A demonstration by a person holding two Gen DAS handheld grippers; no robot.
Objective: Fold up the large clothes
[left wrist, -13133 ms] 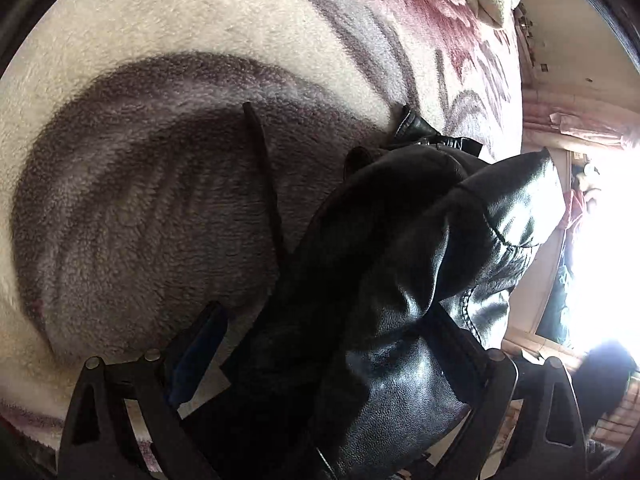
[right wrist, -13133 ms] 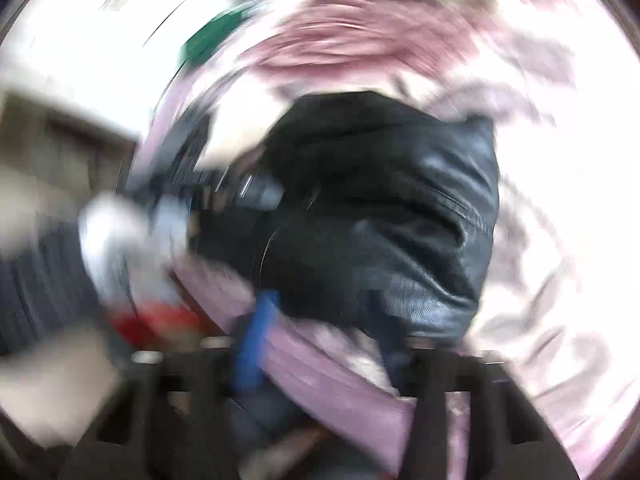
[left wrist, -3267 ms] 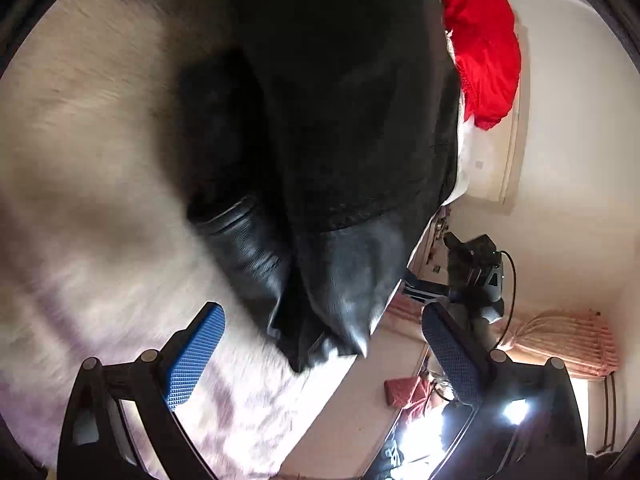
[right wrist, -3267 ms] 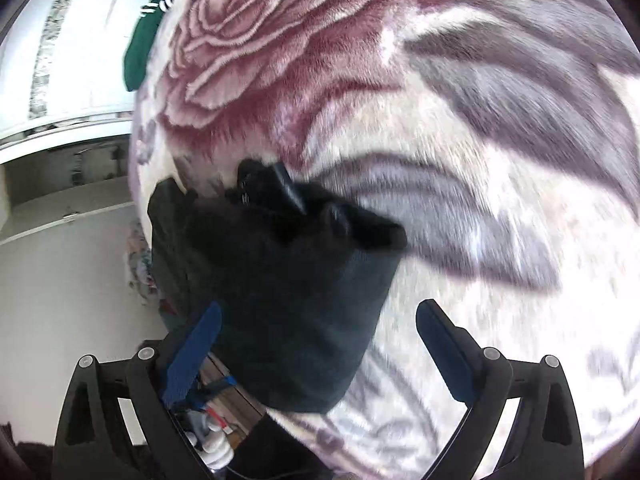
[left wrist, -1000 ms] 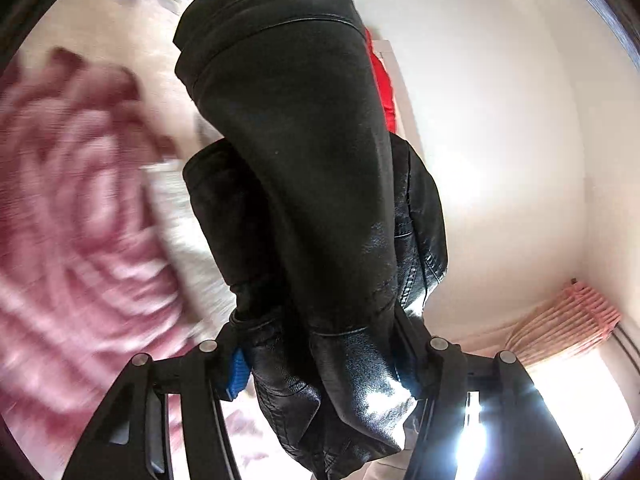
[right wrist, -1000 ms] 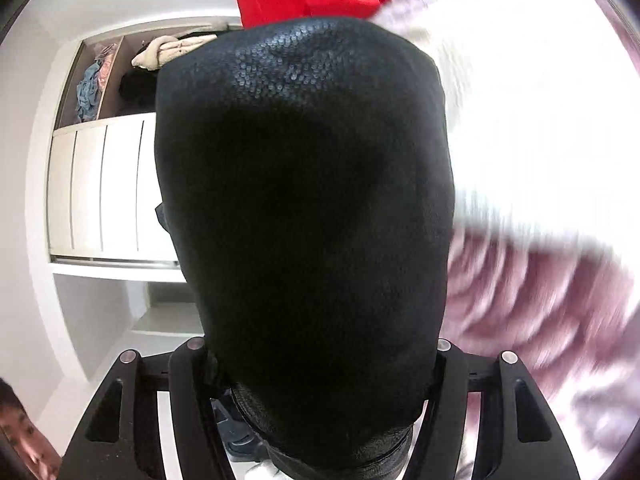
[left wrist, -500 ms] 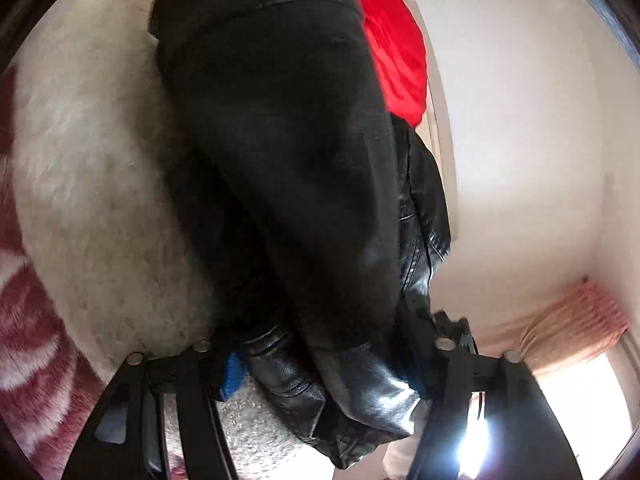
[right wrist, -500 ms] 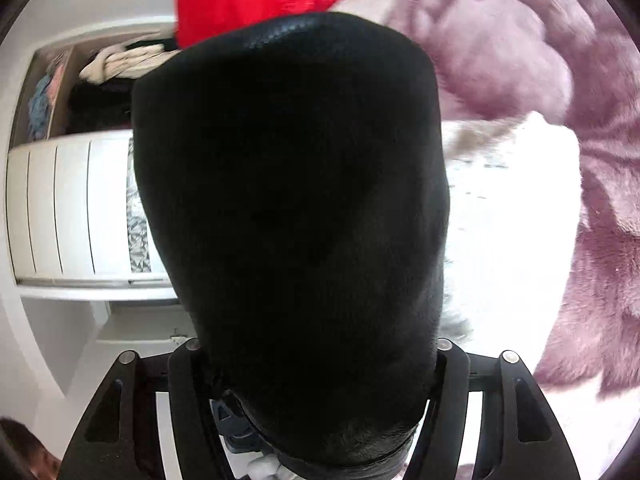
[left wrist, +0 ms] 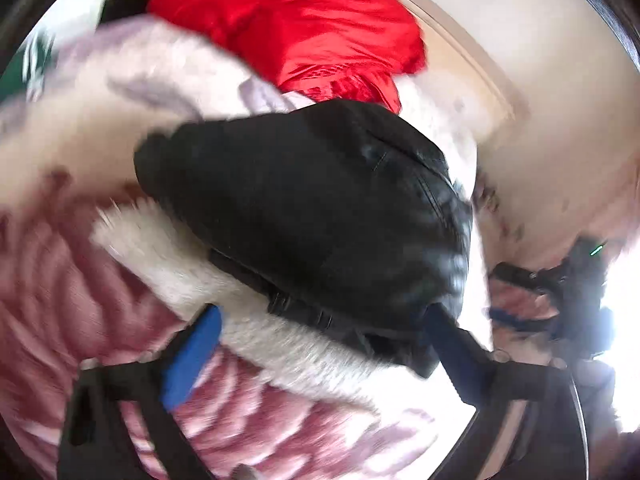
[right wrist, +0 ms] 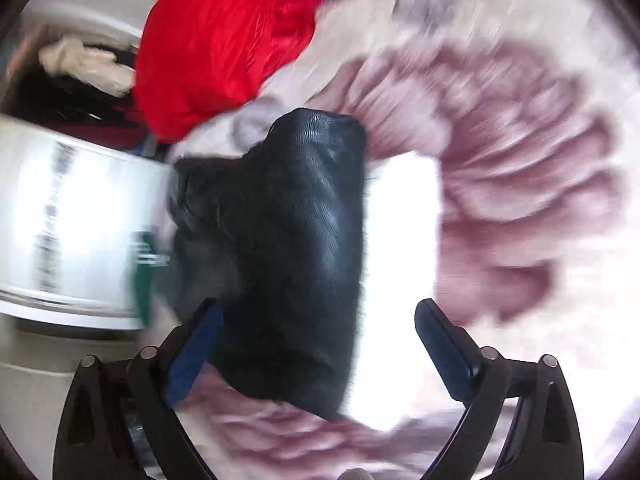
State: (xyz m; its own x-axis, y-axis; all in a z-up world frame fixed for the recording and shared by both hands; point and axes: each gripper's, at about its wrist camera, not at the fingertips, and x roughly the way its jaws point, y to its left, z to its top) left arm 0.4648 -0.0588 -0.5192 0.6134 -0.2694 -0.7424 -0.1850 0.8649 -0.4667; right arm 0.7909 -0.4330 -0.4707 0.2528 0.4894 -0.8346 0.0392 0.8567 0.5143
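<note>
A folded black leather jacket (left wrist: 320, 216) lies on a white fluffy patch of the rose-patterned blanket (left wrist: 72, 288). It also shows in the right wrist view (right wrist: 288, 248), a compact dark bundle. My left gripper (left wrist: 320, 344) is open, its blue pads apart, just behind the jacket's near edge. My right gripper (right wrist: 316, 344) is open too, with the jacket lying ahead between its spread fingers. Neither holds the jacket. Both views are blurred by motion.
A red garment (left wrist: 304, 24) lies just beyond the jacket, also in the right wrist view (right wrist: 224, 36). A white wardrobe (right wrist: 72, 220) with clothes on a shelf stands at the left. The other gripper (left wrist: 560, 296) and a bright window show at the right.
Both grippers held the jacket clamped half a second ago. Now both have opened and drawn back, and the jacket rests on the blanket near the red garment.
</note>
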